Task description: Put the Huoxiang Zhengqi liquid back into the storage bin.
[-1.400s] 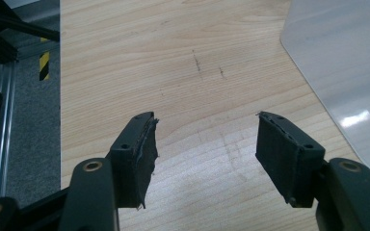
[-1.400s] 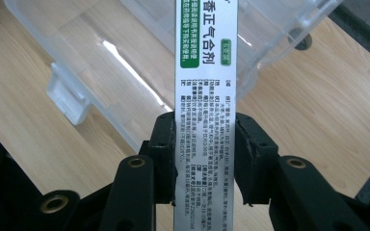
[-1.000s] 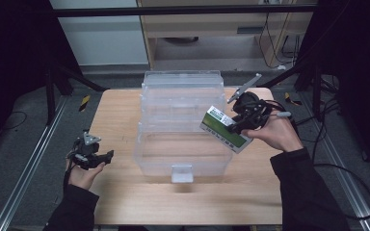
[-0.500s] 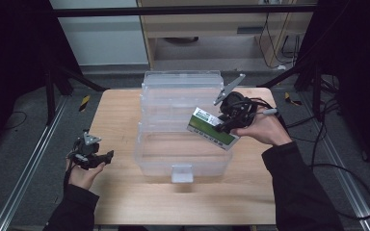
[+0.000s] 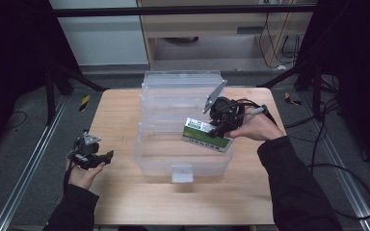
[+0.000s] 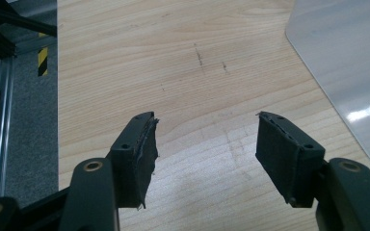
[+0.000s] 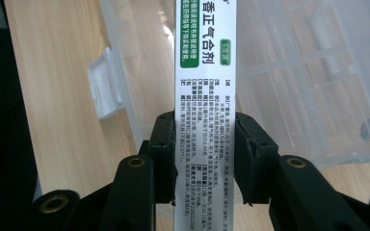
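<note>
My right gripper [image 5: 220,126] clamps medicine box [image 5: 206,135], poised above open clear storage box [image 5: 183,159], near its right wall. Left gripper [image 6: 207,144] idles agape, empty, left of storage box. Placing step underway, I judge; next: lower carton inside, then release.

We lose both ends of the carton [image 7: 206,110] past the right gripper view's edges, and its small print stays too fine to read
</note>
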A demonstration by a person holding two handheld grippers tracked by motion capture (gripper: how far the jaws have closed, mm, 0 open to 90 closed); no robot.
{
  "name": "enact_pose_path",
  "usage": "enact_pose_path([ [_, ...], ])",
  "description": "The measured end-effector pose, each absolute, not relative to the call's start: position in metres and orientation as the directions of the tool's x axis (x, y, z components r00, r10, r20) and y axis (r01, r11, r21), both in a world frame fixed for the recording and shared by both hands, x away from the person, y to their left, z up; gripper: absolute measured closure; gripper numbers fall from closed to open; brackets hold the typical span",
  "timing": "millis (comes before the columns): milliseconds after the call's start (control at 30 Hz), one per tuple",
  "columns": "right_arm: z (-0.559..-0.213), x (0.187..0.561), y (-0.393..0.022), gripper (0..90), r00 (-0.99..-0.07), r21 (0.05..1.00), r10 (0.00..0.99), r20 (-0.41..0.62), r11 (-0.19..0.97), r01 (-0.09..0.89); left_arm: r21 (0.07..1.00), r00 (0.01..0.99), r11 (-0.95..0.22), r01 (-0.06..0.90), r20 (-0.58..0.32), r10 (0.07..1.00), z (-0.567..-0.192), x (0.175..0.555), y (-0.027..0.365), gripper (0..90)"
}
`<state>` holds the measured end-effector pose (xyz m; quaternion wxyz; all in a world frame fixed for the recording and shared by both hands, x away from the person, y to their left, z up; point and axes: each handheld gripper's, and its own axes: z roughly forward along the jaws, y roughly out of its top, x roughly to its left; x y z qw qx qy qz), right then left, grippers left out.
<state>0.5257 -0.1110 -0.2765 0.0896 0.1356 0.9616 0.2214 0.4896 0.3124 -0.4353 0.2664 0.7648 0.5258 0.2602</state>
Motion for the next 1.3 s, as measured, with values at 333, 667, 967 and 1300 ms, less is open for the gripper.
enact_pose_path([
  [333,-0.290,0.534,-0.107,64.3,-0.971,0.388,0.214,-0.103,0.908,0.159,0.679,0.313,-0.307,0.667,0.119,0.942,-0.436,0.490,0.312,38.8],
  [667,-0.300,0.540,-0.106,64.3,-0.982,0.382,0.164,-0.088,0.917,0.119,0.680,0.313,-0.307,0.666,0.119,0.942,-0.436,0.490,0.312,38.8],
  [967,-0.312,0.542,-0.108,64.3,-0.990,0.345,0.123,-0.074,0.934,0.090,0.674,0.315,-0.312,0.670,0.123,0.941,-0.437,0.491,0.311,38.8],
  [1300,-0.323,0.546,-0.104,64.2,-0.994,0.318,0.085,-0.068,0.946,0.060,0.674,0.314,-0.311,0.670,0.122,0.941,-0.437,0.490,0.312,38.8],
])
